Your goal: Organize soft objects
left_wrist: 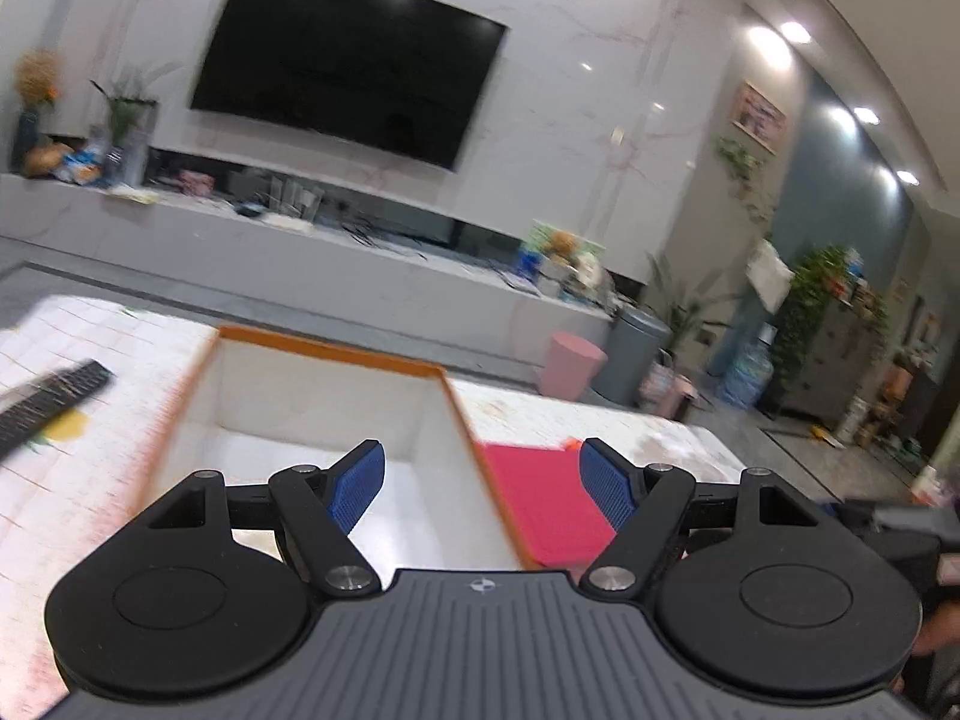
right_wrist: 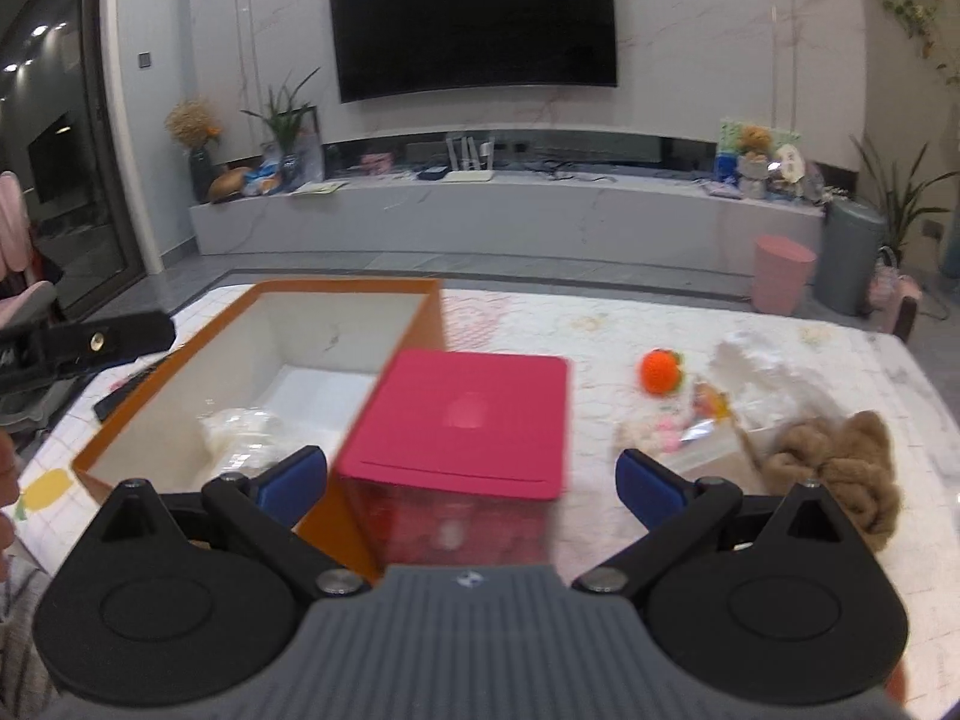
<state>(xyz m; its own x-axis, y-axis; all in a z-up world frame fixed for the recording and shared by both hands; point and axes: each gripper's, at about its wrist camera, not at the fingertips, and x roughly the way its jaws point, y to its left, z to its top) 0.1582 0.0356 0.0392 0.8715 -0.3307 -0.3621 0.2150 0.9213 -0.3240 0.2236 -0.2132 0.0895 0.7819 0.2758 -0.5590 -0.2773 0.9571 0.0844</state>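
**Both claws empty above the box, soft things waiting on the right**

From the left wrist view, the left claw (left_wrist: 482, 483) hangs with its blue pads spread wide and nothing between them. It hovers over the near right corner of the orange-rimmed box (left_wrist: 336, 354), whose white inside shows bare from this angle. Just beside the box on its right sits the pink container (left_wrist: 543, 498), touching or nearly touching the orange wall. A remote control (left_wrist: 48, 402) lies on the patterned desk (left_wrist: 90, 324), well apart on the left. The picture is blurred, so finer detail is lost.

From the right wrist view, the right claw (right_wrist: 472, 483) is likewise wide apart and empty, held above the pink container's lid. In the box's near end lies a pale, crinkly bundle (right_wrist: 240, 429). To the right on the desk rest an orange knitted ball (right_wrist: 660, 373), a brown fuzzy heap (right_wrist: 840, 468), and small pinkish bits (right_wrist: 666, 435) too blurred to name.

By my judgement the step in hand is a reach for the next soft item. The right claw is the nearer one; it would need to swing right, come down over the ball or the brown heap, close gently, then carry it into the box.
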